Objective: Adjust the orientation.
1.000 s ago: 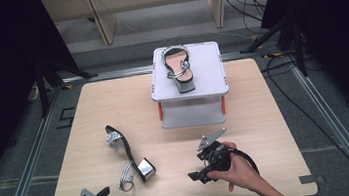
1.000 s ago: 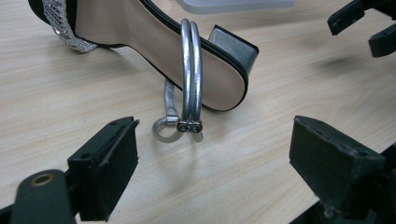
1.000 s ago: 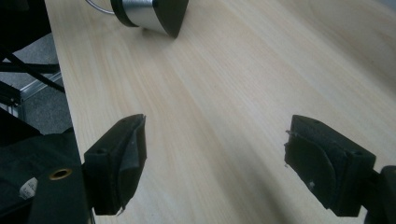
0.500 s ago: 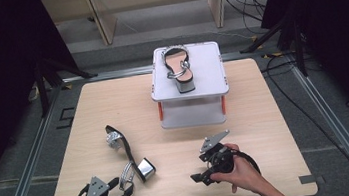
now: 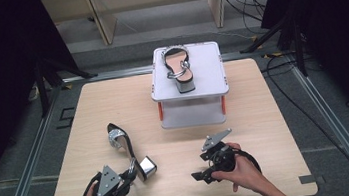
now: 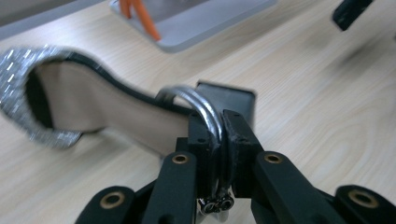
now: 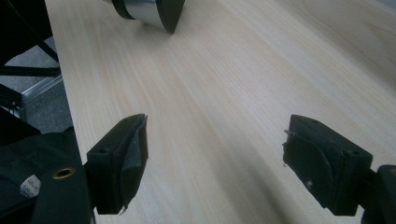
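A: In the high view, the left gripper (image 5: 130,170) has been brought up to the sandal (image 5: 127,150) at seven o'clock on the table (image 5: 265,117).

B: In the left gripper view, jaws have just been closed on its ankle strap (image 6: 198,105); lifting is enabled.

A: In the right gripper view, the right gripper (image 7: 215,163) is held wide, empty.

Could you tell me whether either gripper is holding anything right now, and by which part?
The left gripper is shut on the sandal's silver ankle strap, near the heel. The right gripper is open and holds nothing.
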The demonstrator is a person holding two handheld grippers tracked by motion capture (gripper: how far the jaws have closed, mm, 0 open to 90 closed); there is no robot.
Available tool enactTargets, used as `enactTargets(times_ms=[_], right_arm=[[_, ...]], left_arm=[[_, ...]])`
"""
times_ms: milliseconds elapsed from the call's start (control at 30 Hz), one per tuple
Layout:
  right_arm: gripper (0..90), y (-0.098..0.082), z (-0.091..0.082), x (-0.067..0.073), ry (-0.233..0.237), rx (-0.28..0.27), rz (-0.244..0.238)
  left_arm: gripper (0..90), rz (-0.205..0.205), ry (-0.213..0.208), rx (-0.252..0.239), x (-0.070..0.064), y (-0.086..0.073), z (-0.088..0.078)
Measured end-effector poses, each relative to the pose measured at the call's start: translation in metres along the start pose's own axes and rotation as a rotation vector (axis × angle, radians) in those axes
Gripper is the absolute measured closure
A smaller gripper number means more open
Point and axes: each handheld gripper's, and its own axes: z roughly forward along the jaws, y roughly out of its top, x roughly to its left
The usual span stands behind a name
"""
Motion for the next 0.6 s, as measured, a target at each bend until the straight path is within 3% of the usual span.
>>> enactTargets(times_ms=[33, 200, 267, 300, 333, 367, 400, 433, 500, 533, 567, 600], right_arm=[[22.3, 0.000, 0.000, -0.001, 0.002, -0.002, -0.005], [22.5, 0.000, -0.003, -0.003, 0.002, -0.014, 0.002], [22.6, 0.000, -0.005, -0.004, 0.000, -0.016, 0.015], [22.6, 0.000, -0.005, -0.006, 0.003, -0.022, 0.004], [22.6, -0.001, -0.007, -0.005, -0.002, -0.016, 0.028], [22.6, -0.001, -0.009, -0.005, -0.004, -0.020, 0.030], [22.6, -0.001, -0.009, -0.005, -0.004, -0.020, 0.030], [22.6, -0.002, -0.012, -0.009, -0.008, -0.033, 0.018], [22.6, -0.004, -0.015, -0.011, -0.017, -0.033, 0.034], [22.6, -0.004, -0.015, -0.011, -0.017, -0.033, 0.034], [22.4, -0.006, -0.018, -0.014, -0.019, -0.025, 0.043], [22.4, -0.006, -0.018, -0.014, -0.019, -0.025, 0.043]], left_arm=[[82.6, -0.003, -0.014, -0.015, -0.002, 0.004, 0.003], [82.7, 0.022, -0.040, 0.009, -0.004, 0.023, 0.015], [82.6, 0.034, -0.066, 0.020, -0.006, 0.040, 0.030], [82.7, 0.032, -0.080, 0.024, -0.010, 0.045, 0.035], [82.8, 0.037, -0.096, 0.032, -0.014, 0.049, 0.040], [82.8, 0.067, -0.110, 0.061, -0.018, 0.053, 0.044], [82.9, 0.067, -0.110, 0.061, -0.018, 0.053, 0.044], [82.9, 0.072, -0.147, 0.078, -0.030, 0.058, 0.053], [82.9, 0.068, -0.190, 0.099, -0.041, 0.062, 0.061], [82.7, 0.068, -0.190, 0.099, -0.041, 0.062, 0.061], [82.6, 0.066, -0.227, 0.112, -0.050, 0.066, 0.068], [82.5, 0.066, -0.227, 0.112, -0.050, 0.066, 0.068]])
